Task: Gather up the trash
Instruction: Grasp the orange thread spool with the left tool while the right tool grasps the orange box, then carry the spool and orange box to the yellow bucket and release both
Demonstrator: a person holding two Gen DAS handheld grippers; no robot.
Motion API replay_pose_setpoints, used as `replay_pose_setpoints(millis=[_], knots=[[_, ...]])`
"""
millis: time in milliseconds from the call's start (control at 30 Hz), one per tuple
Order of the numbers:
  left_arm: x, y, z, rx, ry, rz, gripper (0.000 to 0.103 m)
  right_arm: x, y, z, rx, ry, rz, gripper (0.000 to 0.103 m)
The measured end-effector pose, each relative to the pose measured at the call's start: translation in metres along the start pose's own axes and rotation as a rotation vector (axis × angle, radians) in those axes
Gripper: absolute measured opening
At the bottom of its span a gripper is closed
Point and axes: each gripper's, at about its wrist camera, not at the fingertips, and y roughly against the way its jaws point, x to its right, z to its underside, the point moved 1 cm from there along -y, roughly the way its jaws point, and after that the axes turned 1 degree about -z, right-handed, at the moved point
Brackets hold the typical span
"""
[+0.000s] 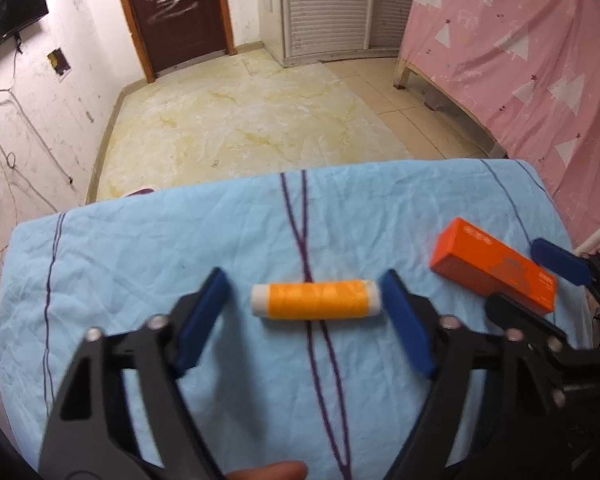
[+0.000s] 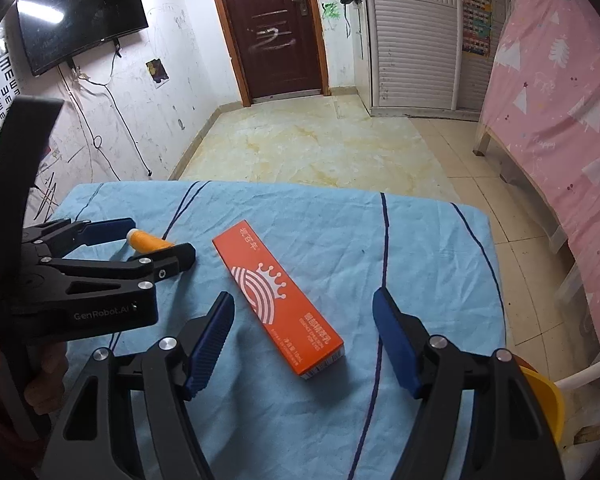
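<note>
An orange thread spool (image 1: 315, 300) with white ends lies on its side on the blue cloth. My left gripper (image 1: 306, 306) is open, its blue pads either side of the spool and not touching it. The spool (image 2: 148, 242) and left gripper (image 2: 140, 240) also show at the left of the right wrist view. An orange carton (image 2: 278, 296) lies flat on the cloth, also in the left wrist view (image 1: 494, 266). My right gripper (image 2: 302, 324) is open, its pads astride the carton's near end with gaps on both sides.
The table carries a light blue cloth (image 2: 420, 248) with dark lines. A yellow container (image 2: 544, 396) sits at the table's right edge. A pink-draped bed (image 2: 560, 120) stands to the right. Tiled floor (image 2: 320, 148) lies beyond the far edge.
</note>
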Motion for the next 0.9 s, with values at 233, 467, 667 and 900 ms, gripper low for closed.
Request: replay_pose_setpoints(millis=[233,467,667,900], knots=[[0.005,0.003,0.003,0.014,-0.007,0.018,0.055,0.001,0.001,0.004,0.015,0.002,0.044,0.019],[-0.001,0.017,0.006,0.036,0.029,0.020,0.055,0.010,0.013,0.009,0.059,-0.035,0.026,0.016],[0.010,0.048,0.009,0.097,0.019,0.029,0.055,0.020,0.038,0.013,0.120,-0.086,-0.015,0.016],[0.032,0.087,0.013,0.148,-0.005,0.091,0.055,0.046,0.082,0.029,0.210,-0.179,-0.051,0.016]])
